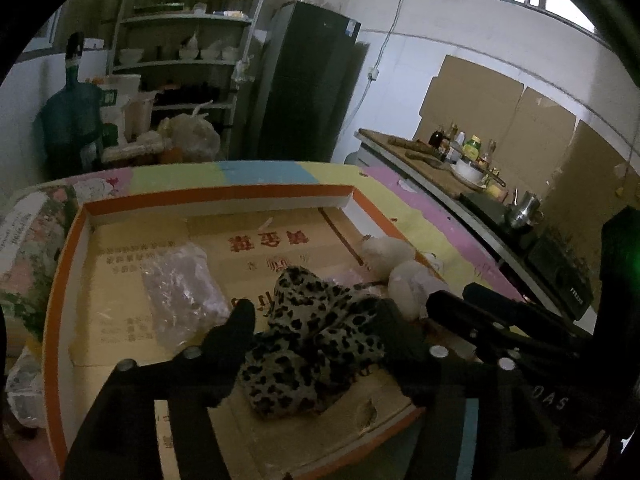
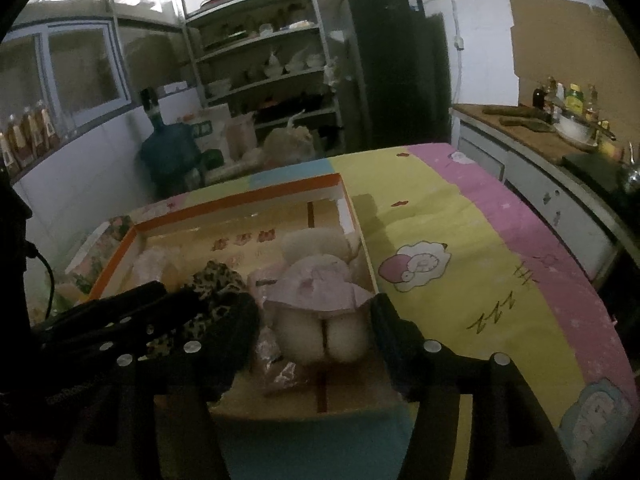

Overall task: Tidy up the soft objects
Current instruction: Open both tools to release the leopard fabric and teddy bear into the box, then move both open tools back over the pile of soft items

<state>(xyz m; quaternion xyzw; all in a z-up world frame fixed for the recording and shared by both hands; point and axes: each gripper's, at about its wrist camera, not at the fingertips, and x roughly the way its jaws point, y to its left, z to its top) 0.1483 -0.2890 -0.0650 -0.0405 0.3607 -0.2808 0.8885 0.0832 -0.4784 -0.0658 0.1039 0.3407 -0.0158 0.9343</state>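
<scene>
Both grippers tilt down into the box (image 1: pixel 64 264): the left gripper (image 1: pixel 316 322) has its jaws spread either side of the crumpled leopard cloth (image 1: pixel 308 344), not pressing it. The right gripper (image 2: pixel 314 322) is likewise spread around the white plush doll (image 2: pixel 320 304) in a pink dress. A clear plastic bag (image 1: pixel 180 296) lies left of the left jaws; the left gripper crowds the right's left finger.

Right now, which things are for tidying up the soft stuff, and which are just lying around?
For the job: leopard cloth, plush doll, cardboard box, plastic bag.

Just lying around: bottles, kettle, fridge, shelf.
</scene>
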